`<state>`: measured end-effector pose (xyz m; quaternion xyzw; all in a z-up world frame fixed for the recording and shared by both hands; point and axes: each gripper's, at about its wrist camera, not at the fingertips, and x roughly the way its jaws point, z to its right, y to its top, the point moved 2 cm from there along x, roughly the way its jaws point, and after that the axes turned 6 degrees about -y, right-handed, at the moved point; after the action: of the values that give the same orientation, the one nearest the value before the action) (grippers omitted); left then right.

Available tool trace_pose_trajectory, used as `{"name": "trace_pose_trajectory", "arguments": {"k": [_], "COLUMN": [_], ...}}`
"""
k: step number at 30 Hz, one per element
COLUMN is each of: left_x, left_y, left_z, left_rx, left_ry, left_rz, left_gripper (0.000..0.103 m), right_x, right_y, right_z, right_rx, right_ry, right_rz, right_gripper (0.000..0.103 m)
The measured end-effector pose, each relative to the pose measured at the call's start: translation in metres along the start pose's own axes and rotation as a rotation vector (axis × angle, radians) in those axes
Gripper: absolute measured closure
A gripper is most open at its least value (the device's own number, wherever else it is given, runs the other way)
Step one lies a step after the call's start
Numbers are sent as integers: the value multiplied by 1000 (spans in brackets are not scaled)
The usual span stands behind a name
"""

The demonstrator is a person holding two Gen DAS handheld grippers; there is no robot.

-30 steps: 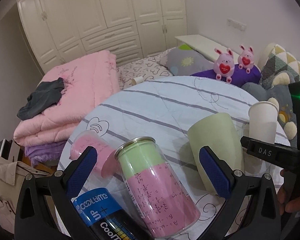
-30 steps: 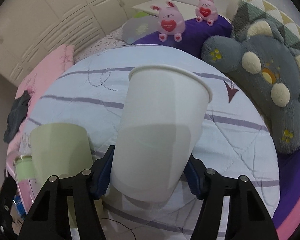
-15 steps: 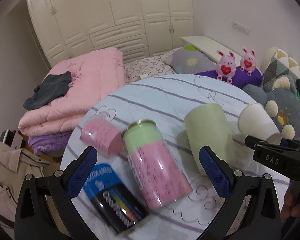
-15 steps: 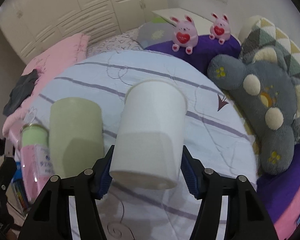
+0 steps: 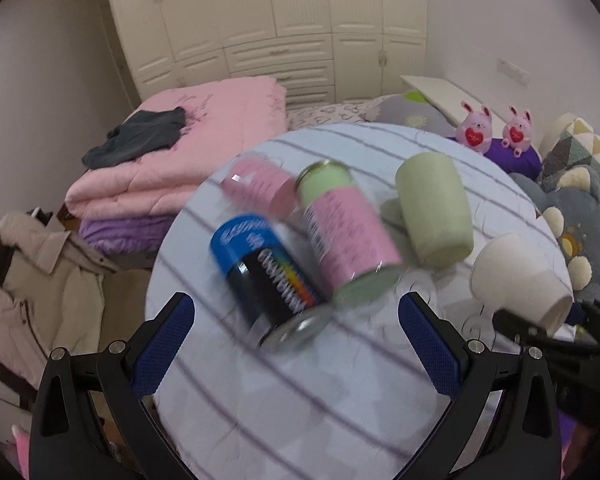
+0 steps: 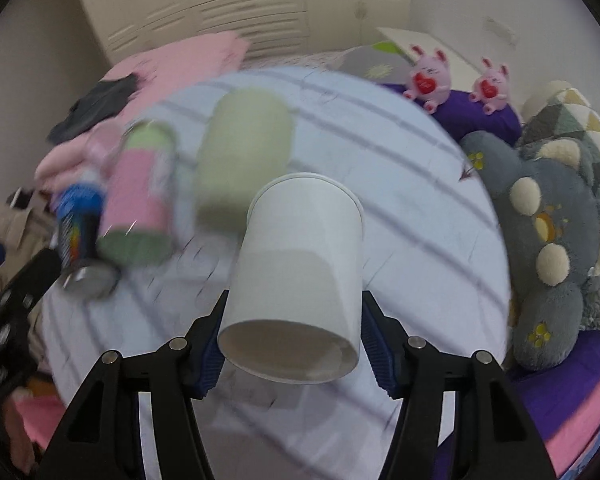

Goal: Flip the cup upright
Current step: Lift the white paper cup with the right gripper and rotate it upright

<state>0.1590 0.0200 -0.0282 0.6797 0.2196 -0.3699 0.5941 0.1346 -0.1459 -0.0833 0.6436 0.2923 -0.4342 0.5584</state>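
My right gripper point(image 6: 292, 336) is shut on a white paper cup point(image 6: 300, 264) and holds it tilted above the round table point(image 6: 420, 216), its mouth turned toward the camera. The same cup shows at the right in the left wrist view point(image 5: 520, 280), lifted off the table. My left gripper point(image 5: 296, 344) is open and empty, raised above the table's near side.
On the striped tablecloth point(image 5: 300, 400) stand a pale green cup point(image 5: 436, 208) upside down, a pink-and-green jar point(image 5: 348, 232), a blue-and-black jar point(image 5: 264, 268) and a small pink jar point(image 5: 260, 188). Plush toys point(image 6: 548, 216) lie right, folded pink bedding point(image 5: 172, 168) lies left.
My right gripper has lifted the white cup and tipped it so its mouth faces the camera. My left gripper has risen and pulled back from the jars.
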Motion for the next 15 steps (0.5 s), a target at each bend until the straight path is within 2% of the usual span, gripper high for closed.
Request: {"name": "trace_pose_trajectory", "arguments": {"k": [6, 11, 14, 15], "left_x": [-8, -9, -8, -9], "left_y": [-30, -54, -64, -66], "left_z": [-17, -29, -34, -34], "left_rx": [-21, -44, -56, -60], "left_ry": [34, 32, 39, 35], "left_rz": [-17, -46, -67, -69], "left_gripper": [0, 0, 0, 0], "right_x": [-4, 13, 19, 18], "right_y": [-38, -60, -68, -70], "right_z": [-35, -50, -55, -56], "right_rx": [-126, -145, -182, -189], "right_ry": [45, 57, 2, -19], "right_rz": [-19, -100, -124, -117], "right_gripper": [42, 42, 22, 22]}}
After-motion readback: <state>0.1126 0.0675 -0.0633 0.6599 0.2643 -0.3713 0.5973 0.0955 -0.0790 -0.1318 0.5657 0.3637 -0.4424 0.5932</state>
